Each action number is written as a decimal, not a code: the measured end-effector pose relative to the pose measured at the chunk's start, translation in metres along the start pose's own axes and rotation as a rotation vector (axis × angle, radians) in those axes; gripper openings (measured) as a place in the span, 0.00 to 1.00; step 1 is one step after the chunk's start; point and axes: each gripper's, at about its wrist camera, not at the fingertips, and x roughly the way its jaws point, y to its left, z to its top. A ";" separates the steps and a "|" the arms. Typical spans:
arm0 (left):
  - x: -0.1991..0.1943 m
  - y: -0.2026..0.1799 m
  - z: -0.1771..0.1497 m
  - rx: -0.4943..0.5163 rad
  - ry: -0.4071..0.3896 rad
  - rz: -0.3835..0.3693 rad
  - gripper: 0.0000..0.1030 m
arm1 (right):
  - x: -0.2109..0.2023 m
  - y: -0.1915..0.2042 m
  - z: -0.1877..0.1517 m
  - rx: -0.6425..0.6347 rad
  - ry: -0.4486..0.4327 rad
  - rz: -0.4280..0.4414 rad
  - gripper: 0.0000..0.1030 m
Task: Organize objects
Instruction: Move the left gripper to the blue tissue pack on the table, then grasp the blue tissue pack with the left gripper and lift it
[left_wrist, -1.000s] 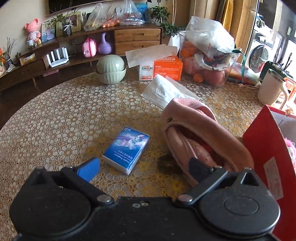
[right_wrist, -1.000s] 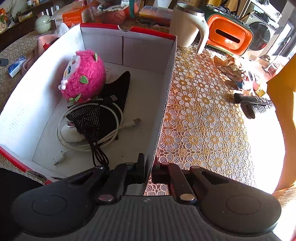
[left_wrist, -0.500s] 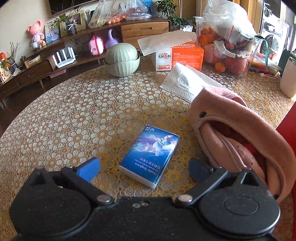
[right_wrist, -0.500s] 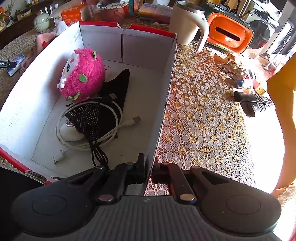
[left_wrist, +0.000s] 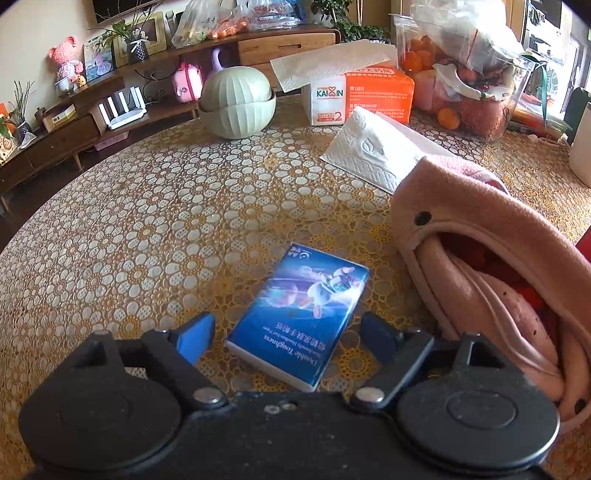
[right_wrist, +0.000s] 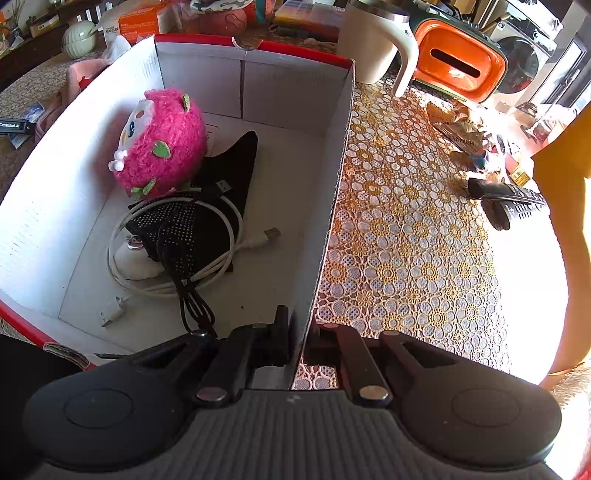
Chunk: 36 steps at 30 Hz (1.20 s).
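- My left gripper (left_wrist: 284, 334) hangs low over the lace-patterned tablecloth (left_wrist: 155, 221), jaws spread on either side of the blue tissue pack (left_wrist: 301, 314). They have just been closing in, but the blue pads (left_wrist: 194, 336) do not yet touch it.
- The pack lies flat and slightly askew, its near end between my fingers, so I judge a narrow-side pinch is the plan.
- Just right of it sits a pink fleece hat (left_wrist: 476, 266), its opening turned toward me, close enough to snag my right-hand finger if I drift.
- Farther back, well clear: a green ribbed bowl set (left_wrist: 238, 101), an orange tissue box (left_wrist: 360, 94) and a folded white paper towel (left_wrist: 373, 155).
- My right gripper (right_wrist: 301, 332) is pressed together on the near wall of the red-rimmed cardboard box (right_wrist: 334, 177), likely steadying it as the drop-off.
- Inside the box already: a pink plush toy (right_wrist: 160, 144), a black dotted pouch (right_wrist: 192, 221) and a coiled white cable (right_wrist: 229, 254), with bare floor on the right for the pack.
- Right of the box stand a cream mug (right_wrist: 373, 44) and remote controls (right_wrist: 511, 201).
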 end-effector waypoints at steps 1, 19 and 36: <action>0.000 0.001 0.000 -0.004 -0.001 -0.010 0.77 | 0.001 0.000 0.000 0.001 0.002 0.000 0.07; -0.032 -0.004 -0.001 -0.026 -0.063 -0.038 0.51 | 0.003 0.001 -0.001 0.020 0.003 -0.012 0.07; -0.093 -0.001 -0.022 -0.049 -0.081 -0.102 0.47 | 0.002 0.002 -0.001 0.011 -0.002 -0.016 0.07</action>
